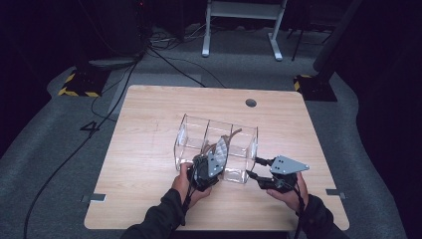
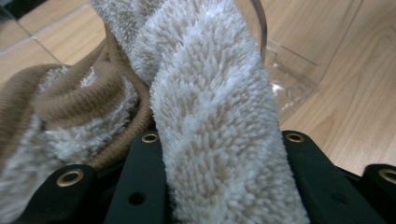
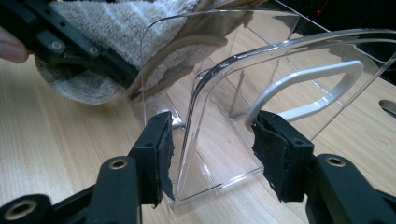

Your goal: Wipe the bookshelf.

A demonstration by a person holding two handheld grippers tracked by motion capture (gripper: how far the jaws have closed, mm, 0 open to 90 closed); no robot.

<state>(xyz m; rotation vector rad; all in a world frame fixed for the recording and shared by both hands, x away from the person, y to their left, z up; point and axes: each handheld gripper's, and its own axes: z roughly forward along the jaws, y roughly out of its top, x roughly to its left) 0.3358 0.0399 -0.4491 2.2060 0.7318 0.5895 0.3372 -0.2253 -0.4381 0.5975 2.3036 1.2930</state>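
A fluffy sock (image 2: 205, 116) is being lowered into the clear divided organizer (image 1: 196, 130), pinched between the jaws of the left gripper (image 1: 205, 172), just ahead of which the near wall is standing. The organizer's end corner is being straddled by the spread jaws of the right gripper (image 3: 212, 158), apparently to steady it. Next, the sock should be pushed down into a compartment and released. The wall's rim and the sock's brown cuff (image 2: 88, 100), trailing sideways, could be snagging.
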